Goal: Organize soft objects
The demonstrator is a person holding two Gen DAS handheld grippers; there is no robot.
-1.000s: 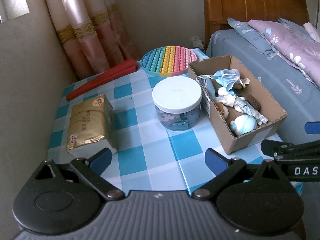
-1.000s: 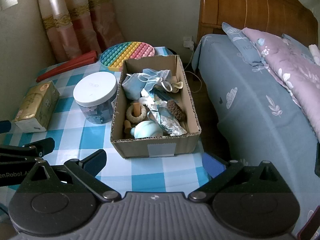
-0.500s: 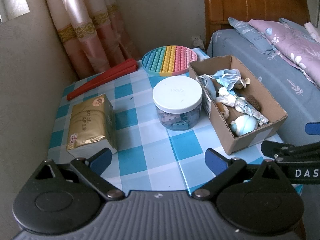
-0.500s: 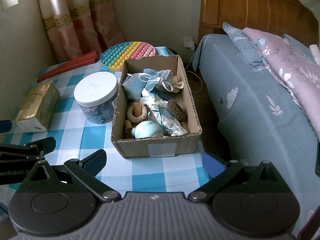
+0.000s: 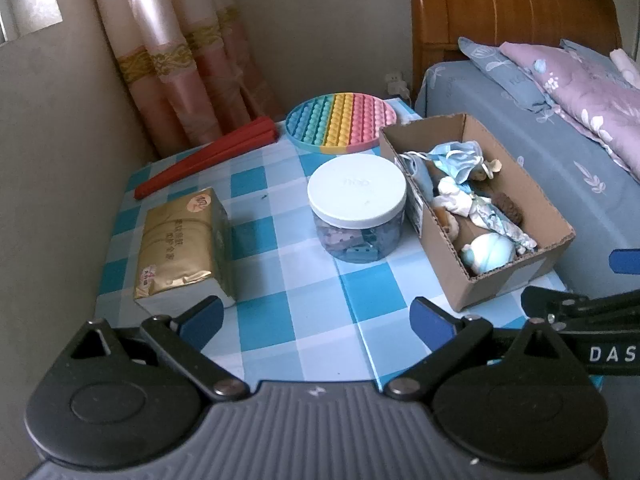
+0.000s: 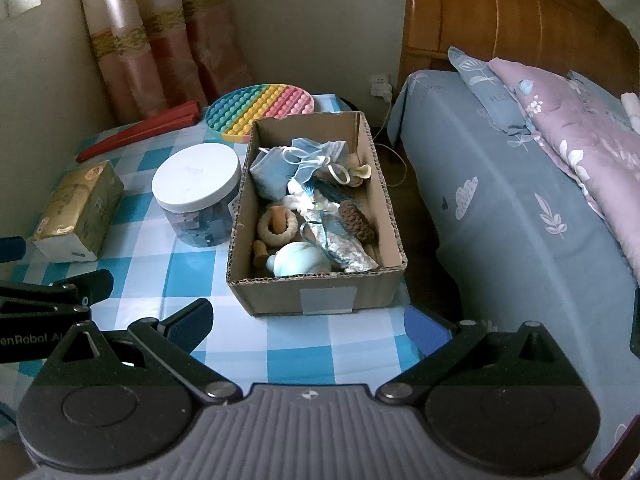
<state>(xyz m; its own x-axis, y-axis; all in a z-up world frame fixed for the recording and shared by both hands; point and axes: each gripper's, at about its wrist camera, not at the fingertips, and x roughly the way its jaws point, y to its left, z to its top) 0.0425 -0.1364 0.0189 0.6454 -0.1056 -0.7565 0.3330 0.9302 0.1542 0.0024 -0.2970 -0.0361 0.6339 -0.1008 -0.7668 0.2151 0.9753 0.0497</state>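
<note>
Both claws stand wide and empty: the left gripper (image 5: 316,320) hangs over the checked table (image 5: 280,280), the right gripper (image 6: 306,326) just short of the cardboard box (image 6: 320,296). Soft bits already lie jumbled in that box (a crumpled face mask (image 6: 296,164), a pale blue ball (image 6: 300,260), a knitted brown piece (image 6: 356,222)), so sorting looks barely begun. Items lower in the pile are too tangled to identify.

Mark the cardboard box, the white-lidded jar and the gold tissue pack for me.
Brown cardboard box (image 6: 326,300), right wrist view, near wall.
Clear white-lidded jar (image 6: 196,178), right wrist view, lid top.
Gold tissue pack (image 5: 176,240), left wrist view, top face.
</note>
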